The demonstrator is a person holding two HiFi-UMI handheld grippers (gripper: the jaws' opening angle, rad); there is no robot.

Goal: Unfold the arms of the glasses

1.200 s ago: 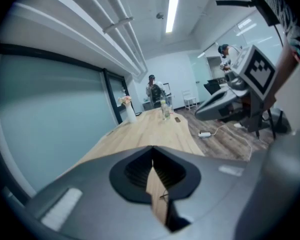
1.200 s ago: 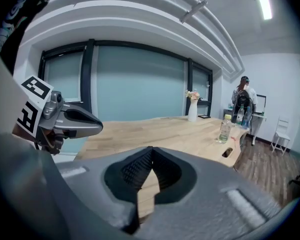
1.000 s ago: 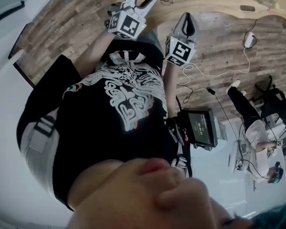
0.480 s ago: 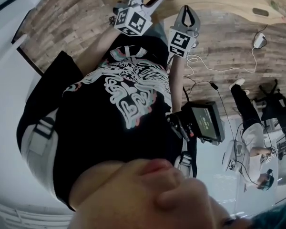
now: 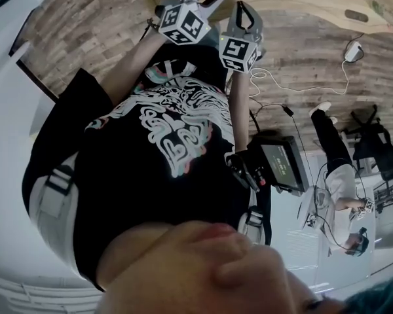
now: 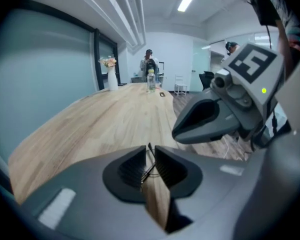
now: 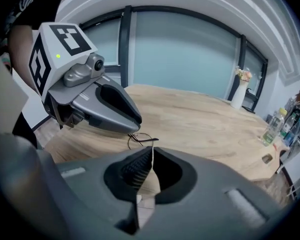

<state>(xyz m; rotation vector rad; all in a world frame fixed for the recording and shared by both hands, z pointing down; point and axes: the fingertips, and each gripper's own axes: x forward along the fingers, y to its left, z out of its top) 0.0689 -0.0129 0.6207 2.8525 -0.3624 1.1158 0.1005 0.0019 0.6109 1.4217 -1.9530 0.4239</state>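
Glasses (image 7: 141,139): thin wire frame, probably light, springy and easily bent. Left gripper (image 6: 148,160) fingers pinch the wire. Right gripper (image 7: 151,155) fingers closed, empty. Best hold: arm near hinge.

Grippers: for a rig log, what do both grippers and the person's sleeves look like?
The left gripper and right gripper each have a grey tapered shell, black ribbed pads and a white cube with black square markers and a green light. The person wears a black short-sleeved T-shirt with white print.
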